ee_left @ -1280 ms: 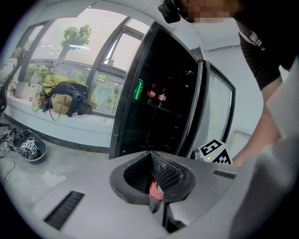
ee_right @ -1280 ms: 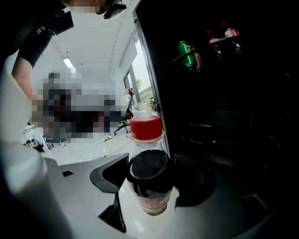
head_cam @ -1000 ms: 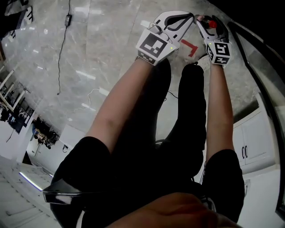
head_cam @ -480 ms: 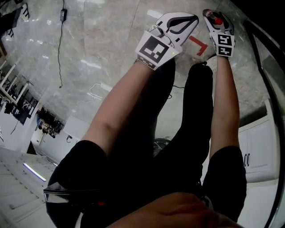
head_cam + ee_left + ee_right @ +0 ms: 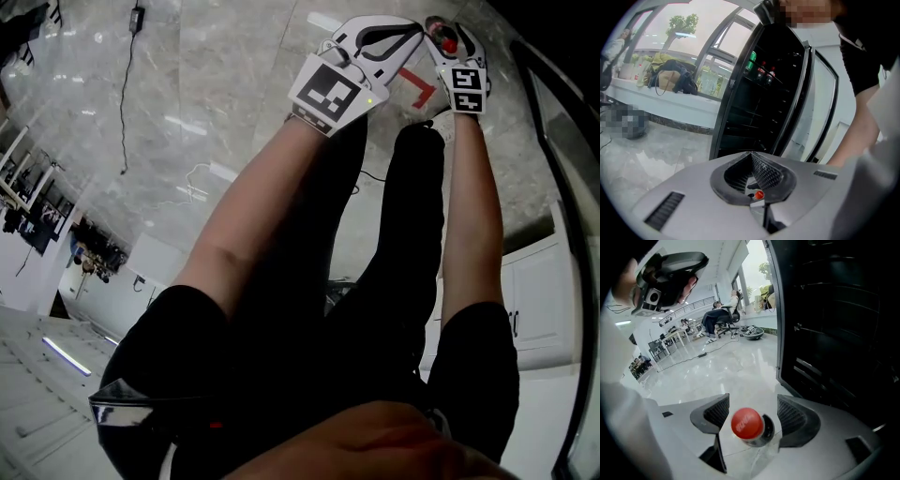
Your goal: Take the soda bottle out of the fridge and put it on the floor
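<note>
Saw only the red cap of the soda bottle (image 5: 747, 423), beside the fridge (image 5: 834, 333).
Held right gripper (image 5: 752, 412) parted round it, not touching; left gripper (image 5: 751, 161) pressed closed, empty.

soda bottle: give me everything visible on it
Only the top of the soda bottle shows: a round red cap with faint lettering, over a dark collar and what looks like clear plastic below. It stands roughly upright between the jaws of the right gripper, which are apart, with gaps either side of the cap. Its base is hidden, so contact with the floor can't be confirmed.
</note>
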Motion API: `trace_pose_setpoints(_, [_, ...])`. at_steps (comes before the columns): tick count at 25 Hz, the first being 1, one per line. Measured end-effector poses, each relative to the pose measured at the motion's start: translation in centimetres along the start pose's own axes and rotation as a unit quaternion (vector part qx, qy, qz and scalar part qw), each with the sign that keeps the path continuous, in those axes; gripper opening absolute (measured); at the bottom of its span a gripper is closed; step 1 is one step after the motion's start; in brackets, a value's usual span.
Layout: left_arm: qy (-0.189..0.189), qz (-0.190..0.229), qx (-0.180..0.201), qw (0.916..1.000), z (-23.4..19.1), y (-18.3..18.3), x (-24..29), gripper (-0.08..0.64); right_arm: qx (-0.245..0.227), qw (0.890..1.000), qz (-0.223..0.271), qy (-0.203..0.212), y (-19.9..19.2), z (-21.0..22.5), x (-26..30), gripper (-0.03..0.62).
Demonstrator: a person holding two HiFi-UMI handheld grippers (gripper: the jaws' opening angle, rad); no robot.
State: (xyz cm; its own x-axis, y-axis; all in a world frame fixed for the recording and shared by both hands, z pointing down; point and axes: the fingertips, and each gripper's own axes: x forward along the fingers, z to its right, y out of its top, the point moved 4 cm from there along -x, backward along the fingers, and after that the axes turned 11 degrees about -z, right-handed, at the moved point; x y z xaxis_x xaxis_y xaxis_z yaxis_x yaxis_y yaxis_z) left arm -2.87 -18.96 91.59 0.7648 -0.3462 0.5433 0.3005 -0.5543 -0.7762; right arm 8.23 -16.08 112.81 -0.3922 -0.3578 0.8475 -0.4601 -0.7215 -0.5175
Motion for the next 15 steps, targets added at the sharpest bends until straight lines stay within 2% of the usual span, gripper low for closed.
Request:
trace_pose_setpoints(4, [0.006, 0.009, 0.009, 0.9999, 0.8, 4.0, -2.4, 0.000, -0.010, 1.000, 0.019, 0.003, 4.9, -1.0, -5.5, 0.301])
trace_pose_setpoints(8, [0.013, 0.016, 0.013, 0.9997, 2.6, 9.9, -6.9, 0.000, -0.001, 0.997, 0.080, 0.002, 12.2, -2.5, -15.3, 0.301])
trace_pose_setpoints(11, [0.018, 0.027, 0.009, 0.9994, 4.3, 15.3, -10.9, 0.000, 0.005, 0.990, 0.140, 0.005, 18.6, -3.8, -24.3, 0.301])
trace_pose_setpoints(15, [0.006, 0.034, 0.027, 0.9991, 7.8, 22.3, -16.5, 0.000, 0.017, 0.975, 0.218, 0.024, 26.5, -6.2, -36.9, 0.294])
